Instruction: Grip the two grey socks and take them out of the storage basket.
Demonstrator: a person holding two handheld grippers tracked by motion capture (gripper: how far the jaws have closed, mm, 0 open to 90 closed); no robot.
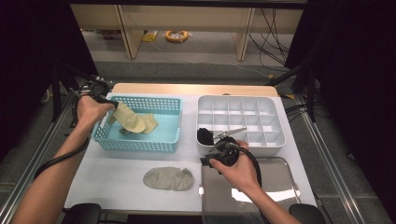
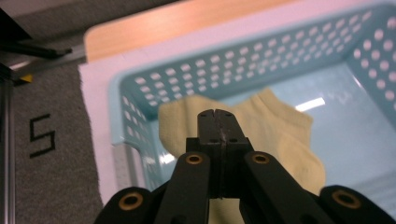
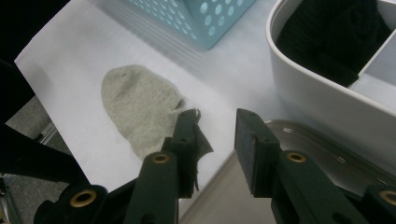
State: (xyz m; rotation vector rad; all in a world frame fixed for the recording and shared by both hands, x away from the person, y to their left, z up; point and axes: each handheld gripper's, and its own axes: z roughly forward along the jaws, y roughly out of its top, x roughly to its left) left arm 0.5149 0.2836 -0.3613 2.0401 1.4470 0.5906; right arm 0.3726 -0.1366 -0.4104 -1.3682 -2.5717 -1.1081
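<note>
A pale yellow sock (image 1: 130,120) (image 2: 280,126) hangs over the inside of the light blue perforated basket (image 1: 140,144) (image 2: 140,93). My left gripper (image 1: 112,105) (image 2: 218,114) is shut on the sock's upper edge above the basket's left end. A grey sock (image 1: 168,178) (image 3: 135,102) lies flat on the white table in front of the basket. My right gripper (image 1: 210,156) (image 3: 215,119) hovers open at the near left corner of the white organizer, just right of the grey sock, with nothing between its fingers.
A white compartment organizer (image 1: 243,100) (image 3: 317,88) stands right of the basket, with a black sock (image 1: 204,135) (image 3: 327,42) in its near left compartment. A shiny metal tray (image 1: 275,177) (image 3: 327,140) lies at the front right, under my right hand.
</note>
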